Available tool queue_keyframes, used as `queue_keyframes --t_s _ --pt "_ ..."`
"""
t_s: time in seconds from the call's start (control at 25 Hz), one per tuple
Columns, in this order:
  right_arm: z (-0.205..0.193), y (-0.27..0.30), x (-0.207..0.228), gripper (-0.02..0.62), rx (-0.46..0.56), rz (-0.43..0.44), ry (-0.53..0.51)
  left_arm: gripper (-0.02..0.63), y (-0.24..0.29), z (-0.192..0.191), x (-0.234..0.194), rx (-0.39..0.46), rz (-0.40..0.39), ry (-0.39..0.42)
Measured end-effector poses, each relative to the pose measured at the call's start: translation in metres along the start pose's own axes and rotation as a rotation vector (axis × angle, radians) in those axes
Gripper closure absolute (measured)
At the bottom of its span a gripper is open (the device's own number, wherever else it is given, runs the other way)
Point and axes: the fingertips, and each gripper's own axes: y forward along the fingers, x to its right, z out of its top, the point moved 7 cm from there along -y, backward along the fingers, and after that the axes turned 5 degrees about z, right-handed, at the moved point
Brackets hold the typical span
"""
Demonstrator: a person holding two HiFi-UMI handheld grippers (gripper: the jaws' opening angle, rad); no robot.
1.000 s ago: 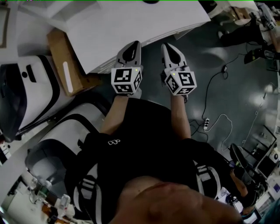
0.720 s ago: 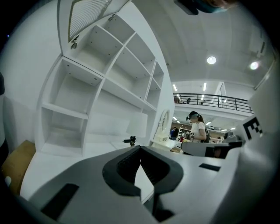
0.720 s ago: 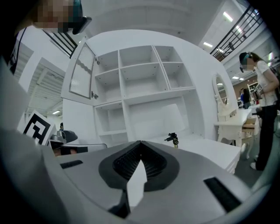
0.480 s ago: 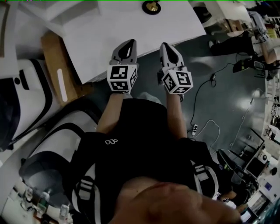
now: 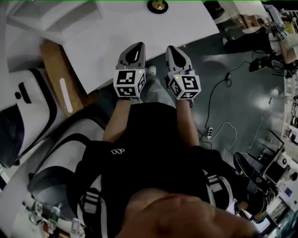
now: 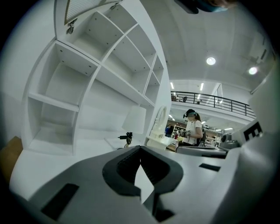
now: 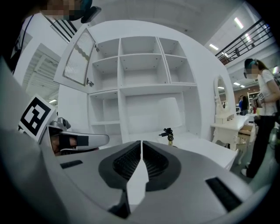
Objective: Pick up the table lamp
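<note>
The table lamp stands far back on the white table [image 5: 116, 32]; in the head view only its round dark and brass base [image 5: 158, 5] shows at the top edge. In the left gripper view I see its white shade [image 6: 134, 119] above a black jointed stem [image 6: 127, 138]. The right gripper view shows the same shade [image 7: 169, 111] and stem [image 7: 167, 133]. My left gripper [image 5: 135, 46] hangs over the table's near edge, shut and empty. My right gripper [image 5: 172, 49] is beside it, just off the table's edge, also shut and empty. Both point toward the lamp, well short of it.
A white open shelf unit [image 7: 140, 83] rises behind the table. A cardboard box [image 5: 56, 79] and white-and-black machines [image 5: 28, 107] lie to the left. Cables [image 5: 219, 125] run over the dark floor on the right. A person [image 7: 262, 109] stands by a white dresser [image 7: 227, 120].
Both grippers have moved forward toward the table, side by side. The lamp's base has come into the head view at the top edge. Both pairs of jaws stay shut.
</note>
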Motion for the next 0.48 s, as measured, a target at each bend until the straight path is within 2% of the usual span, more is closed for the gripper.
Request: queue_keyframes --t_s 0.4,0.48 --pt "-0.003 0.05 0.029 0.572 0.035 0.046 0.025 0.595 0.037 0.003 -0.019 -0.059 0.055 0.04" --pt "-0.003 0.063 0.035 0.527 0.041 0.074 0.046 0.595 0.047 0.004 -0.023 -0.075 0.059 0.047"
